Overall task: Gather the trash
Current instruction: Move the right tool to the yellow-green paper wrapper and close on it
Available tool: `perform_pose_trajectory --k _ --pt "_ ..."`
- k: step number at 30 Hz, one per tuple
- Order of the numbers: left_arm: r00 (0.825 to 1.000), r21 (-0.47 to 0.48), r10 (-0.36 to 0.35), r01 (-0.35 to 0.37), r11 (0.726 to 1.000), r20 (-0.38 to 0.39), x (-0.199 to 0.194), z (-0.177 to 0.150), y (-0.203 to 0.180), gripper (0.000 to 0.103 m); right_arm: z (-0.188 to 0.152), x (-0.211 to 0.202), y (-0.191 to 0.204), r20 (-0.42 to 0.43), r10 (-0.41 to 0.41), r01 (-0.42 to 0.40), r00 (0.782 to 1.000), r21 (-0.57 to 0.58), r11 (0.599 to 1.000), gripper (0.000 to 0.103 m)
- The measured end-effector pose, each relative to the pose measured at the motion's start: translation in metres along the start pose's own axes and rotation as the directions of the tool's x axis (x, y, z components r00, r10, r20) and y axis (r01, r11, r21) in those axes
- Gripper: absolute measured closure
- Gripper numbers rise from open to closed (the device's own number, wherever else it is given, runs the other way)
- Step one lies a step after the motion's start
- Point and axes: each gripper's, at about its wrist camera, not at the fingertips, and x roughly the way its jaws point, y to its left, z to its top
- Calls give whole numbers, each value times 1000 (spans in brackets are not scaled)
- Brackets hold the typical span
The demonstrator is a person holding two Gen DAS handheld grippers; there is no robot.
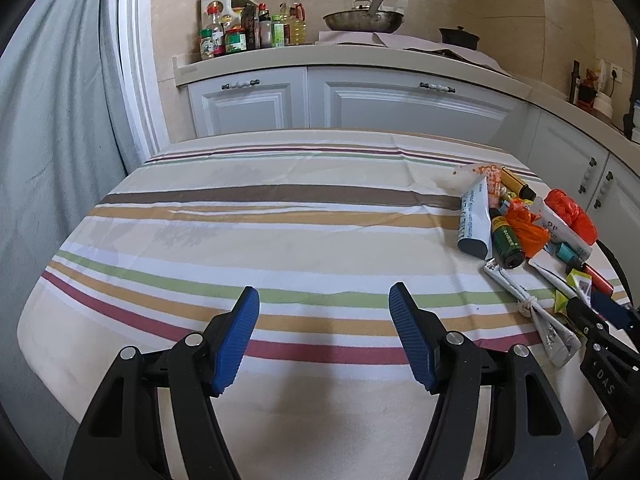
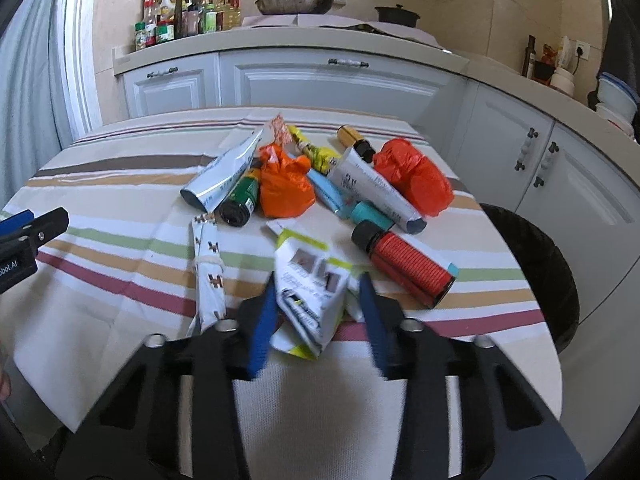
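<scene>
A pile of trash lies on the striped tablecloth [image 2: 100,256]: a crumpled white and yellow-green packet [image 2: 310,292], a red bottle with a black cap [image 2: 404,262], two orange plastic bags [image 2: 282,184] [image 2: 414,176], white tubes [image 2: 378,188], a green bottle [image 2: 240,200] and a folded white paper strip [image 2: 208,276]. My right gripper [image 2: 318,312] is open, its blue fingers on either side of the packet, not closed on it. My left gripper [image 1: 324,336] is open and empty over bare cloth, left of the pile [image 1: 520,224]. The right gripper shows at the right edge of the left wrist view [image 1: 600,328].
The table sits in front of white kitchen cabinets [image 1: 360,104] with a counter holding bottles [image 1: 244,28], a pan [image 1: 362,18] and a black pot [image 1: 460,36]. A grey curtain [image 1: 48,140] hangs at the left. A dark round object [image 2: 540,264] lies past the table's right edge.
</scene>
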Motion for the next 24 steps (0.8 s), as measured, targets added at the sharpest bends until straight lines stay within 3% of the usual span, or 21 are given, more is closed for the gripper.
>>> perform_pose_trajectory --k 2,4,13,24 --pt "1000 1 0 0 1000 -1 0 -1 0 37 -1 -1 1 9 -4 4 1000 -5 1000 76" --pt "1000 1 -4 4 1000 -3 -1 -2 -2 37 -1 -3 -1 15 4 -4 1000 -8 1000 90" --pt "997 24 -73 73 997 -3 -7 -1 -27 37 3 -23 -13 64 -7 6 998 14 1000 90" --pt "984 66 -176 177 982 -21 -15 -2 -86 35 1 -52 -67 141 -130 119 981 83 989 90"
